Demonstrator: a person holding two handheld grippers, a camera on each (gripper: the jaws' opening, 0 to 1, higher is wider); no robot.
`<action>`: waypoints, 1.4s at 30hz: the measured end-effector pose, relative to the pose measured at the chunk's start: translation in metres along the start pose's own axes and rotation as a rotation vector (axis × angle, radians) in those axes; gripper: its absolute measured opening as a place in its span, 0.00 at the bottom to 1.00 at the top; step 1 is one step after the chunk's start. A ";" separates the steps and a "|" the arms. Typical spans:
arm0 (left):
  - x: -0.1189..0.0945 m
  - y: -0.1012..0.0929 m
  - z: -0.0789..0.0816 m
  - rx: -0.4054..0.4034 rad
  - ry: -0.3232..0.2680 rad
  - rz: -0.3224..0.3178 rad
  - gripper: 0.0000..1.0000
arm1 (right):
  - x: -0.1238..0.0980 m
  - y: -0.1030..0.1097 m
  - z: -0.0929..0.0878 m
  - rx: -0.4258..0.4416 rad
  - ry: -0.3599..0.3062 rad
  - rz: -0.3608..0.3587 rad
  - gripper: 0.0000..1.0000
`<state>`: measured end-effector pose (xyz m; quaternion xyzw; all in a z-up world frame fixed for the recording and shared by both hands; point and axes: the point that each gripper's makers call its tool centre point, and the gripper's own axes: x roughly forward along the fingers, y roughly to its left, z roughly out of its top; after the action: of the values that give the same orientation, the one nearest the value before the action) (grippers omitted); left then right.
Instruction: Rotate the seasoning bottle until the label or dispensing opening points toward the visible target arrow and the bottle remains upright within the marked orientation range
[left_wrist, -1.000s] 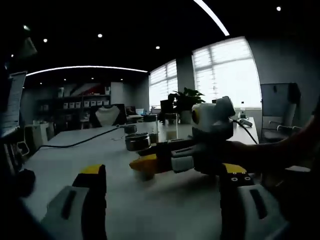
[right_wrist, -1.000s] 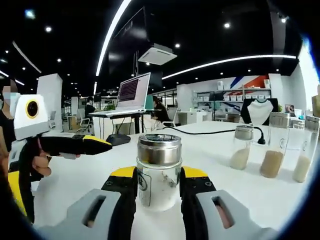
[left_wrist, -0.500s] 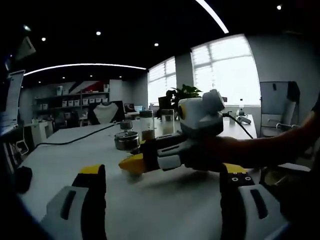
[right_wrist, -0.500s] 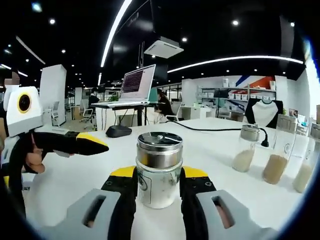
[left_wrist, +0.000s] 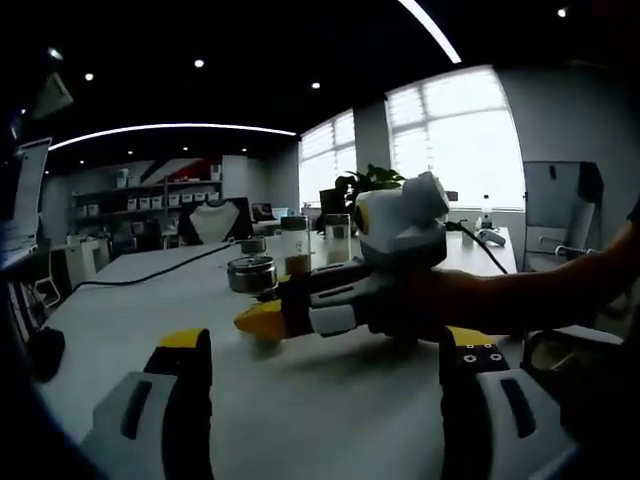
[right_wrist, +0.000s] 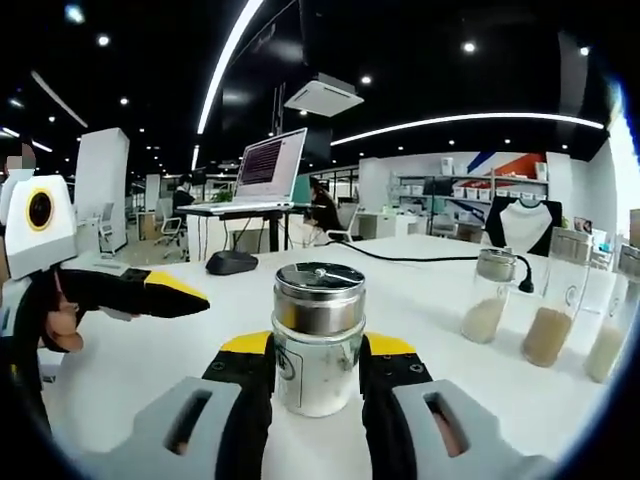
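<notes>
Right gripper (right_wrist: 318, 372) clamps the upright steel-capped glass seasoning bottle (right_wrist: 318, 335) on the white bench (right_wrist: 440, 300); left gripper (left_wrist: 325, 385) spread wide, holding nothing.

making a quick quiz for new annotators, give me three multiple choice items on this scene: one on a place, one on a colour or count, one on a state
1. Where is the seasoning bottle?
A. between the right gripper's jaws
B. lying beside the laptop
C. on a shelf

2. How many other jars stand on the white table right of it?
A. one
B. three
C. six

3. How is the left gripper?
A. shut on a jar
B. holding a cable
C. holding nothing

Answers:
1 A: the right gripper has its yellow-tipped jaws pressed on both sides of the bottle.
2 B: three part-filled jars line up there.
3 C: nothing sits at its yellow tip.
</notes>
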<state>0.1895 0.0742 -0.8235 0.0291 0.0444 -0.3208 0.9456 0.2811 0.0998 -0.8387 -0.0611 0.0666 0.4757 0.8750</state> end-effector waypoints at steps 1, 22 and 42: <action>0.000 0.000 0.000 0.000 0.001 0.001 0.99 | 0.000 0.000 0.000 0.000 -0.001 0.000 0.31; 0.001 -0.002 -0.003 -0.005 0.006 0.001 0.99 | 0.001 0.003 -0.009 -0.163 0.076 -0.009 0.34; 0.001 0.000 -0.003 -0.021 0.000 0.008 0.99 | -0.052 -0.019 0.018 -0.013 -0.056 -0.067 0.54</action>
<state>0.1898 0.0739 -0.8266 0.0196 0.0478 -0.3164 0.9472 0.2700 0.0494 -0.8114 -0.0556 0.0368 0.4480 0.8915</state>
